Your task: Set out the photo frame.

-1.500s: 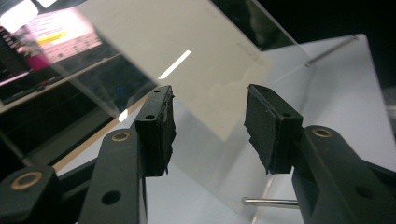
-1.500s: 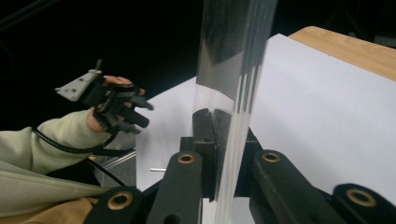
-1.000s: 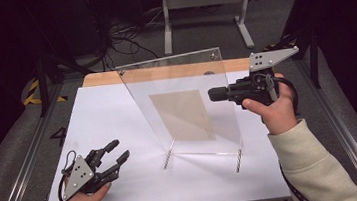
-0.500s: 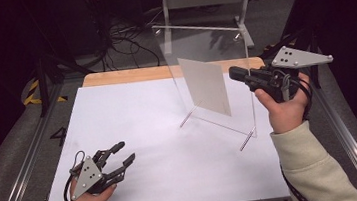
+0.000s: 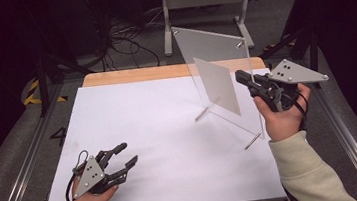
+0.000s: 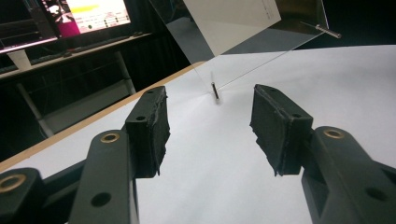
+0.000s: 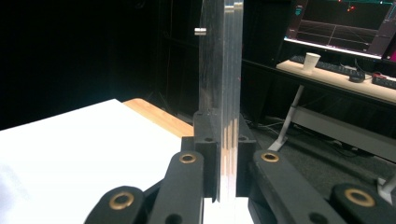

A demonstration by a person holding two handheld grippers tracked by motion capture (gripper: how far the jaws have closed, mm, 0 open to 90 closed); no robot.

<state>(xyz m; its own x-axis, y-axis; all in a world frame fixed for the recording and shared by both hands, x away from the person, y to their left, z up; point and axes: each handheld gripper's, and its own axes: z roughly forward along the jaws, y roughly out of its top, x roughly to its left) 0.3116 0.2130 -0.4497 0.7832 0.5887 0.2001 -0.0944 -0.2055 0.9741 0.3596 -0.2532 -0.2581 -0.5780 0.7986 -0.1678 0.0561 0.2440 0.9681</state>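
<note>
A table (image 5: 173,72) carried a large white sheet (image 5: 165,132) that covered nearly all of its top, leaving a strip of bare wood along the far edge. A clear plastic stand (image 5: 220,83) with a pale card inside stood toward the right side of the sheet, resting on thin metal feet. The left gripper (image 5: 122,156) sat low at the near left corner.
</note>
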